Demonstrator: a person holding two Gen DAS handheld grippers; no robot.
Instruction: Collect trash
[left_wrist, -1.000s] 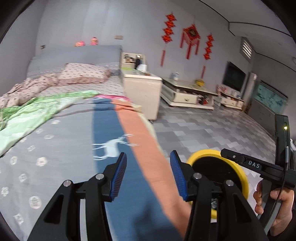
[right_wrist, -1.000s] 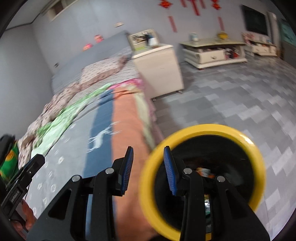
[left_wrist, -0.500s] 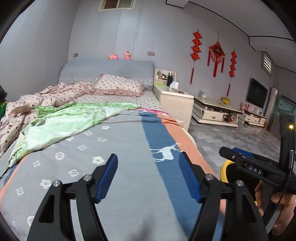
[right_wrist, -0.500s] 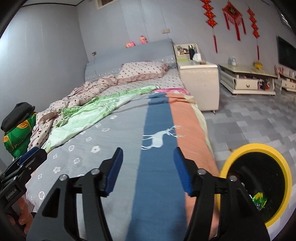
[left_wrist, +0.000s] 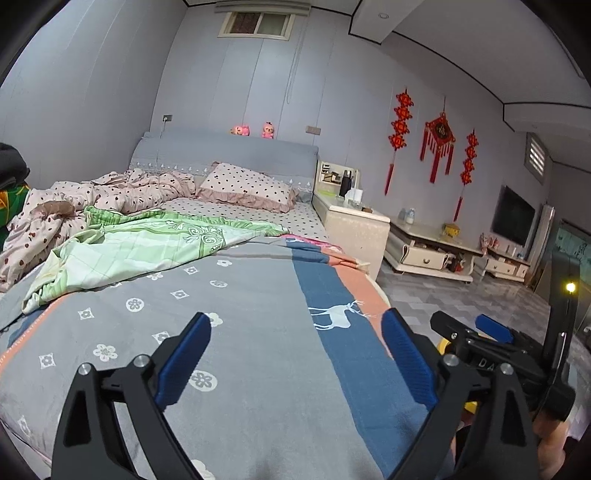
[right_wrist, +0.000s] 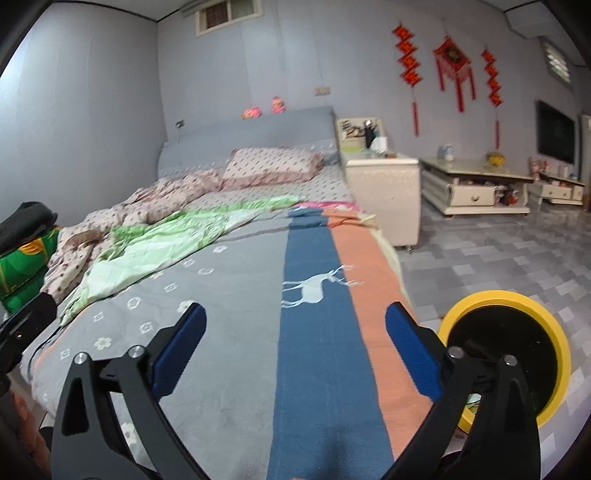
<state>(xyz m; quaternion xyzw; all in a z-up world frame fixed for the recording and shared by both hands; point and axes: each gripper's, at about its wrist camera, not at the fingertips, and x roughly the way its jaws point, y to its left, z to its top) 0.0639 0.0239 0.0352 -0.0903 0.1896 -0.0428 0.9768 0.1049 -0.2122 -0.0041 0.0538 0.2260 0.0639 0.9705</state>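
While both grippers hang over the foot of the bed (left_wrist: 258, 332), the left gripper (left_wrist: 295, 354) and the right gripper (right_wrist: 295, 343) are each opening wide, with nothing between their blue pads but the grey, blue and orange deer-print bedspread (right_wrist: 317, 288) below. The yellow-rimmed trash bin (right_wrist: 517, 295) stands on the tiled floor (right_wrist: 498, 258) just beside the bed's right edge, with a scrap of trash (right_wrist: 471, 400) inside. A green blanket (left_wrist: 147, 243) lies crumpled further up the bed.

left tool (left_wrist: 295, 354): opening, empty | right tool (right_wrist: 295, 347): opening, swung toward bed (right_wrist: 236, 295)
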